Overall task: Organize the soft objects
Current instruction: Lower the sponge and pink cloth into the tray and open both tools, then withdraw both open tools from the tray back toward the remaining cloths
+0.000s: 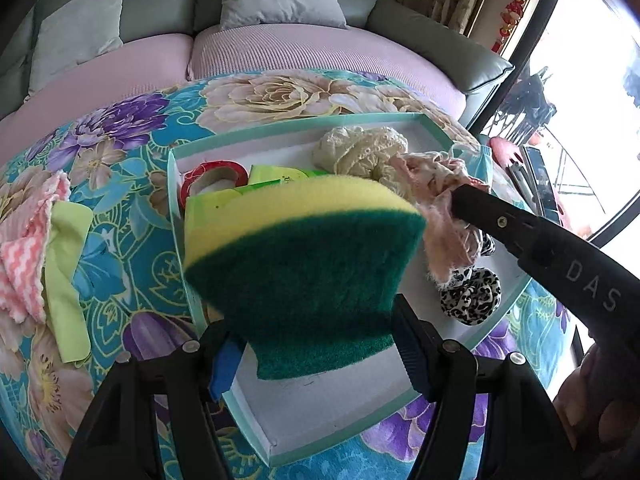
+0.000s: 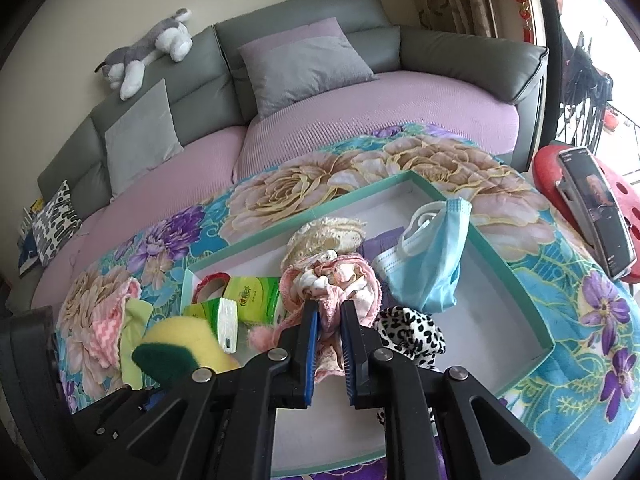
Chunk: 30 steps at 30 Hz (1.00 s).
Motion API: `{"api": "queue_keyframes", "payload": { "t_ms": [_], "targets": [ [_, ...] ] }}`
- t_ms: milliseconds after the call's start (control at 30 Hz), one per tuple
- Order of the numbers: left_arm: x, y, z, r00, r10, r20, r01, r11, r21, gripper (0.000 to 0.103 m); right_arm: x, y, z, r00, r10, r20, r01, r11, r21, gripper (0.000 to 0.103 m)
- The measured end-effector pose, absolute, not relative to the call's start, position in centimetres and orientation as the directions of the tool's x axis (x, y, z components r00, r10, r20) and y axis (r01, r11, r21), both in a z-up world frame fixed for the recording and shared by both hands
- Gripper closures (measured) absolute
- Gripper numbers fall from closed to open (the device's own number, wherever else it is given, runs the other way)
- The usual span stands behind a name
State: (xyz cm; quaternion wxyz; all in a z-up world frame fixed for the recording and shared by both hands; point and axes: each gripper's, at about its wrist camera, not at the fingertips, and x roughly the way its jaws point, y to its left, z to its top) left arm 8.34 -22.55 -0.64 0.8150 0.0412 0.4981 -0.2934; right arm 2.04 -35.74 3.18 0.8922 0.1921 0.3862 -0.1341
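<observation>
2 grippers work over a shallow white tray [image 1: 304, 130] with a teal rim, which lies on a floral blanket [image 1: 120, 128] in front of a grey sofa [image 2: 304, 12]. The left gripper [image 1: 316, 344] has its jaws set wide and pressed against the 2 sides of a yellow and green sponge [image 1: 304, 256], which it holds above the near left part of the tray, green scouring face toward the camera. The right gripper [image 2: 330, 316] has its jaws nearly together and pinches a pink frayed cloth [image 2: 332, 280] between its blue pads; the cloth bunches up just beyond the fingertips, over the middle of the tray. Inside the tray lie a cream lace scrunchie [image 1: 360, 148] toward the far side, a blue face mask [image 2: 432, 264] leaning at the right, a leopard-print scrunchie [image 2: 412, 332] just right of the pink cloth, 2 green tissue packs [image 2: 252, 292] and a red tape roll [image 1: 214, 178] at the left end. Outside the tray, on the blanket to its left, rest a pink zigzag cloth [image 1: 24, 248] and a lime green cloth [image 1: 68, 280], touching each other. A plush dog [image 2: 148, 52] lies along the sofa back.
</observation>
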Motion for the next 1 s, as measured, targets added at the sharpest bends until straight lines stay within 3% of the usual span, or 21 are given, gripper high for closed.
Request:
{"api": "queue_keyframes", "payload": {
  "t_ms": [200, 333, 500, 767, 1000],
  "targets": [
    [8.6, -22.5, -0.8, 0.322, -0.435, -0.841, 0.523, 0.822, -0.225, 0.028, 2.2, -35.9, 3.0, 0.659, -0.094, -0.746, 0.398, 0.886, 0.24, 0.077],
    [8.7, -22.3, -0.6, 0.332, -0.433, -0.838, 0.519, 0.826, -0.221, 0.028, 2.3, -36.0, 3.1, 0.658, -0.102, -0.746, 0.403, 0.884, 0.235, 0.076],
    [8.8, -21.7, 0.0, 0.346, -0.44, -0.828, 0.515, 0.827, -0.225, 0.028, 2.2, -36.1, 3.3, 0.666, -0.11, -0.738, 0.411, 0.879, 0.24, 0.053],
    [9.5, -19.8, 1.3, 0.392, -0.437, -0.809, 0.479, 0.848, -0.226, 0.028, 1.9, -36.5, 3.9, 0.68, -0.133, -0.721, 0.431, 0.868, 0.246, 0.051],
    [11.6, -15.1, 2.3, 0.485, -0.381, -0.787, 0.345, 0.911, -0.228, 0.028, 2.2, -36.2, 3.6, 0.677, -0.122, -0.726, 0.419, 0.874, 0.244, 0.05]
  ]
}}
